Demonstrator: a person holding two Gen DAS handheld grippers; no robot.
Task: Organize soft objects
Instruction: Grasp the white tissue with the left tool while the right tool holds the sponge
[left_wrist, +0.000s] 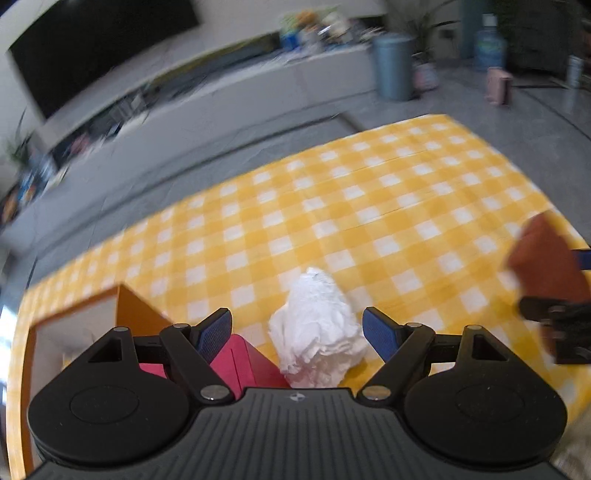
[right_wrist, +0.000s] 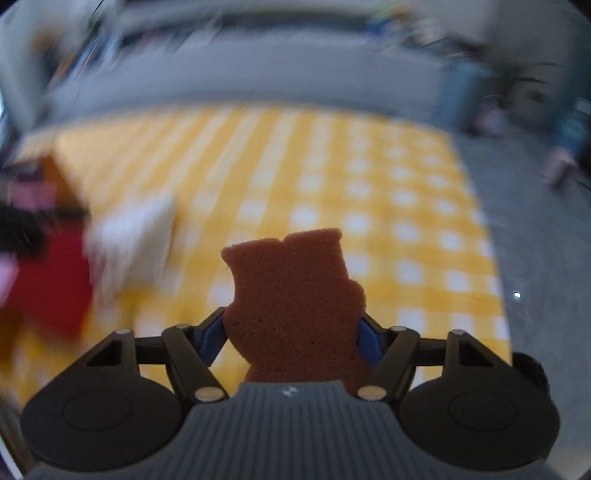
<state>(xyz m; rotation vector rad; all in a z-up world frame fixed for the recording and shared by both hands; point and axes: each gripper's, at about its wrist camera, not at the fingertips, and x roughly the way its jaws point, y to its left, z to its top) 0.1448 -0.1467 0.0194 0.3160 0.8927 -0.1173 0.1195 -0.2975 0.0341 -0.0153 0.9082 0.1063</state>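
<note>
— Brown sponge (right_wrist: 295, 306), cut like a little bear: it stands upright in the right claw (right_wrist: 291, 334), both blue pads pressed into its sides, held up over the yellow checked cloth (right_wrist: 388, 206).

— And the left claw (left_wrist: 297, 334)?

— Spread wide, gripping nothing. A crumpled white tissue wad (left_wrist: 317, 328) lies on the surface between its fingers, touching neither pad.

— Anything beside it?

— A red box (left_wrist: 247, 360) just left of the wad, and an orange-walled tray (left_wrist: 129, 310) beyond that. The right view is badly blurred there.
</note>
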